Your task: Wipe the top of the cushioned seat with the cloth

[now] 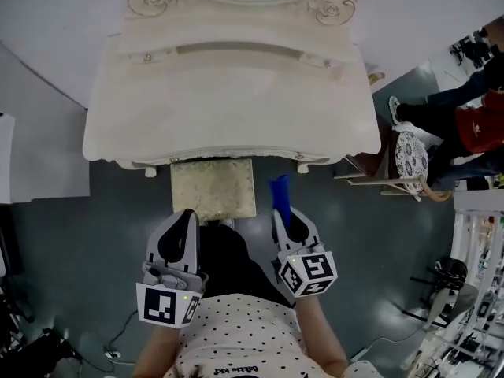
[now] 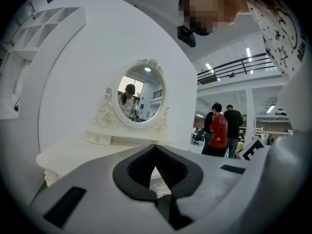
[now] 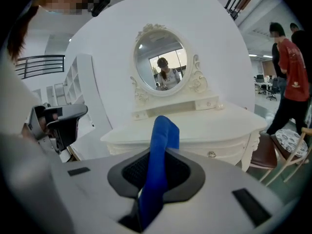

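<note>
The cushioned seat (image 1: 213,187) is a pale, speckled square stool, its far edge tucked under the front of the cream dressing table (image 1: 228,93). My right gripper (image 1: 279,213) hovers just right of the seat, shut on a blue cloth (image 1: 280,191) that sticks up out of its jaws. In the right gripper view the cloth (image 3: 163,130) is a folded strip pinched in that gripper (image 3: 158,150). My left gripper (image 1: 187,213) is by the seat's near left corner. Its jaws are shut with nothing between them (image 2: 155,149).
An oval mirror (image 3: 165,72) stands on the dressing table (image 3: 204,128). A chair with a patterned cushion (image 1: 411,160) sits right of the table, and people (image 1: 472,116) stand beyond it. A white wall curves behind; dark floor lies around the seat.
</note>
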A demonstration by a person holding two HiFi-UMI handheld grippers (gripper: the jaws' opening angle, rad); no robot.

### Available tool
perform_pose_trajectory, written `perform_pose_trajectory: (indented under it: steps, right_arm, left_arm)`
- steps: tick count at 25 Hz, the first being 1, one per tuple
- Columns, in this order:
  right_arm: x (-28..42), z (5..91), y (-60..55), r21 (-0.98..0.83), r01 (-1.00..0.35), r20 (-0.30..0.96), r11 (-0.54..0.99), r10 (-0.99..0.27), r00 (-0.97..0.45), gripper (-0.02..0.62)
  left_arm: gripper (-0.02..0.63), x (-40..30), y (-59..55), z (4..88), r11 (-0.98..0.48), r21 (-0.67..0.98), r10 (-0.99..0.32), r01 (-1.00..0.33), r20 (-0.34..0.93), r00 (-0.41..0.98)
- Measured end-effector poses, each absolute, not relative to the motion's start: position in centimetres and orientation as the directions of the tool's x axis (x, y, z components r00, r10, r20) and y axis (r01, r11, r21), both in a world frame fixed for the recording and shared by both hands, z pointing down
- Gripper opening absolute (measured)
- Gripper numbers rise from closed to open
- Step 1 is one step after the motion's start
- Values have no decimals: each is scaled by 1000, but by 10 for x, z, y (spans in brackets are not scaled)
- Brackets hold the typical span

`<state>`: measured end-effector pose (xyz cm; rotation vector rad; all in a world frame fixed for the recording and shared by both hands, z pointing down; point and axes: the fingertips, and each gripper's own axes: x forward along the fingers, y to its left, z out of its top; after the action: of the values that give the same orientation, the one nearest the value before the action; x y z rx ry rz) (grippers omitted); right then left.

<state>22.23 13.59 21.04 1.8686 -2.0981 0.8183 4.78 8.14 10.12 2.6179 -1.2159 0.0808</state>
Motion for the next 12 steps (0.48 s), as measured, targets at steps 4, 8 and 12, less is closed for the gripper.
perform_pose_trajectory:
  steps: [4,8,12]
  right_arm:
    - [219,261,124,-262,-964,574,37,-797,-186,57]
    - [220,317,113,-242,-970,637,24,-750,-178,57]
    - [222,382,102,-220,-975,695,-14,-704,-146,57]
  left_arm:
    - [-2,40,72,135,-574,237,-759,-784,206,618]
    - [-2,44,66,169,-554,248,-760,-795,240,604]
    - [-2,51,64,204,-558,247,-746,-792,268,610]
